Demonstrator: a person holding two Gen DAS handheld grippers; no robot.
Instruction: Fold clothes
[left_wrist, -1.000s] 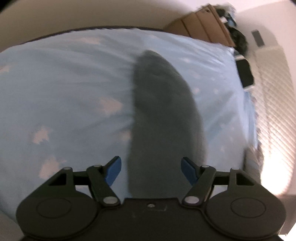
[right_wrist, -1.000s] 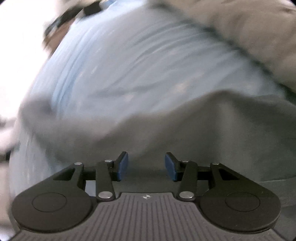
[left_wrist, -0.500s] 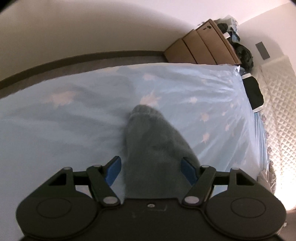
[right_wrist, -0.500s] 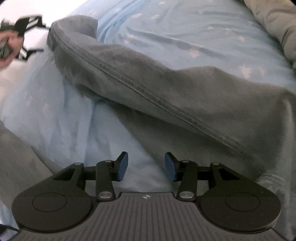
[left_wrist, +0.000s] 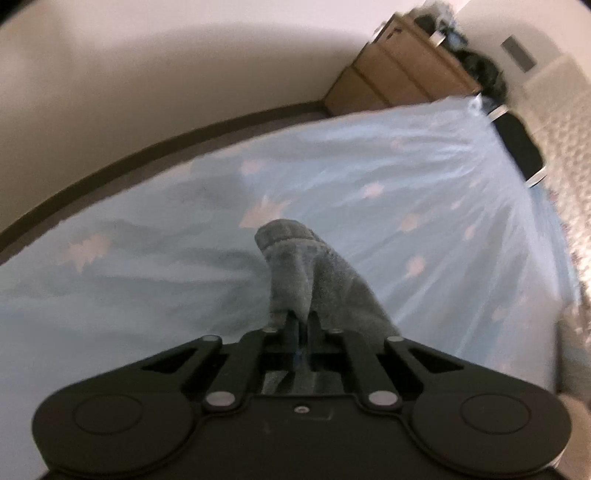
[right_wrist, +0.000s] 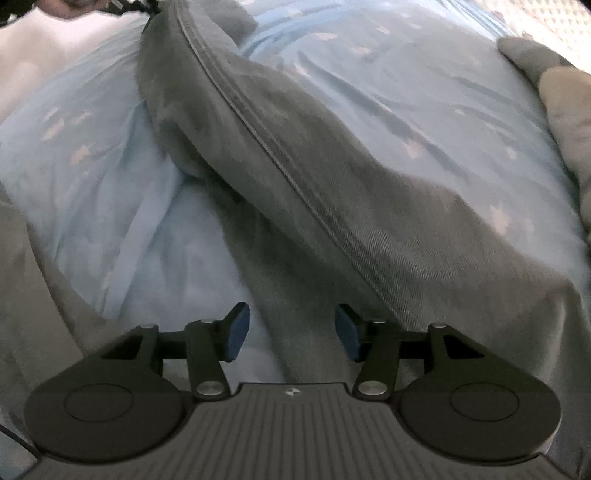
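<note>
1. Left wrist view: left gripper (left_wrist: 300, 320) now pressed together on the grey garment (left_wrist: 314, 280), against jaws spread wide to either side of the cloth half a second ago. Cloth bunched into a ridge right at the fingertips, running up toward 12 o'clock and ending in a rounded tip on the light-blue bedsheet (left_wrist: 147, 280). Rest of the fabric trailing down toward 4 o'clock, under the gripper body. Wooden drawers (left_wrist: 399, 74) far off at 1 o'clock, beyond the bed's far edge. Frame a little blurred.

2. Right wrist view: right gripper (right_wrist: 291, 334) spread, jaws just opened a little further than half a second ago, pads (right_wrist: 236, 334) clear of the cloth. Darker grey fabric lying between and below them; long seamed band of the grey garment (right_wrist: 280, 158) crossing from 11 o'clock to 4 o'clock over the bedsheet (right_wrist: 110, 206). More grey cloth at 2 o'clock and along the 9 o'clock edge. A hand (right_wrist: 74, 5) barely visible at 11 o'clock.

3. Meaning for the task: one end secured on the left, nothing yet held on the right; probably a second grasp due on the fabric under the open jaws before any lifting or folding.
</note>
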